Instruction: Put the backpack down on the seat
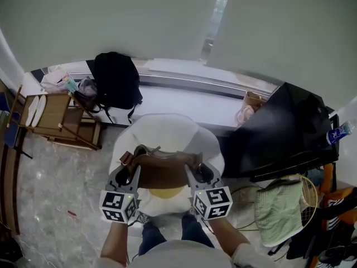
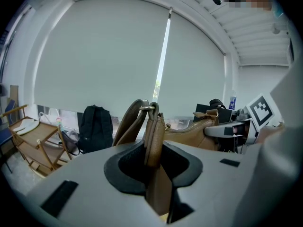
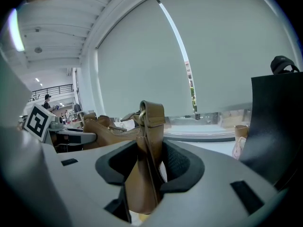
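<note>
1. Brown bag [image 1: 162, 171] hangs stretched between the two grippers, over the near part of the white seat [image 1: 162, 128]. Cannot tell whether it touches the seat.
2. Left gripper [image 1: 128, 169] pinches the strap tab [image 2: 154, 136] at the bag's left end. Right gripper [image 1: 196, 169] pinches the other strap tab [image 3: 149, 141] at the right end. Both pairs of jaws are pressed onto the leather.
3. Behind the seat, to its left: black backpack [image 1: 115, 80], upright against the window ledge [image 1: 184, 85].
4. Left of the seat: wooden rack [image 1: 61, 119] with white flat pieces on its outer side. Small things are heaped at its far end, too small to name.
5. Just right of the seat: large black panel [image 1: 279, 133]. Green cloth [image 1: 279, 208] lies to the seat's near right. A bottle [image 1: 339, 133] sits past the panel.
6. Behind-right of the seat, on the ledge: small tan bag [image 1: 248, 108], contents not visible.
7. A zip runs along the brown bag's top edge; its inside is not visible.
</note>
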Demonstrator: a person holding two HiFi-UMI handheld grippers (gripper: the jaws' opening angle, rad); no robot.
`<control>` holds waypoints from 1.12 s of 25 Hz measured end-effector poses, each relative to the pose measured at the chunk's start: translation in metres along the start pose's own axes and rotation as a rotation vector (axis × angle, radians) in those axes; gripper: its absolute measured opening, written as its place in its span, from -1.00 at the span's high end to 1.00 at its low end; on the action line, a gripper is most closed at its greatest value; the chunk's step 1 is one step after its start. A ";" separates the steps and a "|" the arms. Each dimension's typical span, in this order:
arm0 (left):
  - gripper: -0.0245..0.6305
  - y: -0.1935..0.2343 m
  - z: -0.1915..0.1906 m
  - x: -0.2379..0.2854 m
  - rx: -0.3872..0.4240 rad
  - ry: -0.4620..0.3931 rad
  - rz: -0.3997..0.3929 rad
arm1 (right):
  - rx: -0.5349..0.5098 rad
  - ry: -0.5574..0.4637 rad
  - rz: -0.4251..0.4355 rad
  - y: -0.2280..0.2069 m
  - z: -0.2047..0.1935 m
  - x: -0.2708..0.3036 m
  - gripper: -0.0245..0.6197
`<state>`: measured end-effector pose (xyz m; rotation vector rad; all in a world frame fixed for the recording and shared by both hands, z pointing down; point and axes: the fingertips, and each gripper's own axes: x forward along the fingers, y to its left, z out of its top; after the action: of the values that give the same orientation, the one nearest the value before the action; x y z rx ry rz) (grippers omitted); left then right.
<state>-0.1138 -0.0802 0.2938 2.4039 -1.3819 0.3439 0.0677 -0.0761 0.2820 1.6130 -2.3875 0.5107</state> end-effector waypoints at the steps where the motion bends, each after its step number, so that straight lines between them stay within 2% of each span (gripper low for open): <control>1: 0.60 0.001 -0.004 0.003 -0.004 0.011 0.001 | 0.002 0.004 0.001 -0.001 -0.003 0.003 0.37; 9: 0.60 0.020 -0.036 0.023 -0.033 0.055 0.018 | 0.003 0.038 0.010 -0.007 -0.032 0.038 0.37; 20: 0.60 0.045 -0.080 0.053 -0.061 0.056 0.049 | -0.007 0.083 0.026 -0.017 -0.077 0.079 0.37; 28: 0.60 0.053 -0.116 0.078 -0.074 0.088 0.053 | -0.008 0.122 0.032 -0.032 -0.114 0.104 0.37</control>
<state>-0.1252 -0.1183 0.4379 2.2685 -1.3963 0.4004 0.0562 -0.1303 0.4295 1.4968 -2.3262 0.5880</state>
